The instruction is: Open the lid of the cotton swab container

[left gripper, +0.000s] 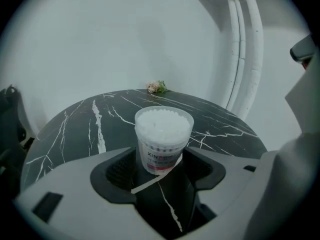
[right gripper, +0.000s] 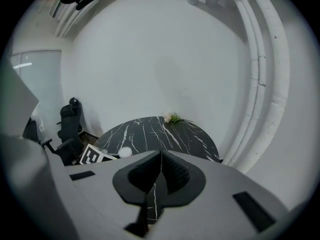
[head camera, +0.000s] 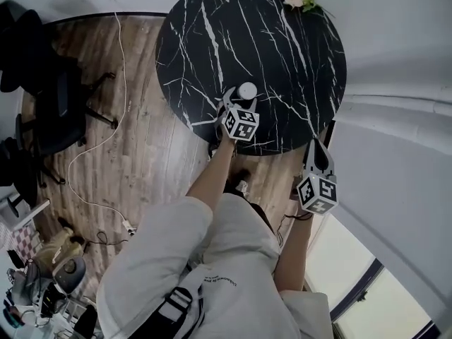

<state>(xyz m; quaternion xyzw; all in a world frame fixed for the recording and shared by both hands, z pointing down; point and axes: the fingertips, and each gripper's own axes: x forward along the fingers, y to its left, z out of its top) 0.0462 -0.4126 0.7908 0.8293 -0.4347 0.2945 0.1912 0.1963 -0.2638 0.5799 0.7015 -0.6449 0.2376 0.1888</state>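
Cotton swab container [left gripper: 163, 134], a small clear round tub packed with white swabs, stands upright near the front edge of the black marble table [left gripper: 90, 129]. The left tool [left gripper: 162, 165] straddles it, jaws wide apart and not pressing. The right tool [right gripper: 160, 169], jaws closed and empty, hovers at the table's edge, well apart.

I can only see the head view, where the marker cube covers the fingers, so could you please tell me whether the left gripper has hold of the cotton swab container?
Observer: Not yet; the left gripper has its fingers wide open, with the cotton swab container upright between them, unclamped.
Operator: Thank you. Are the fingers of the right gripper open as well?
Observer: No; in the right gripper view, the right gripper has its fingers shut together with nothing between them.
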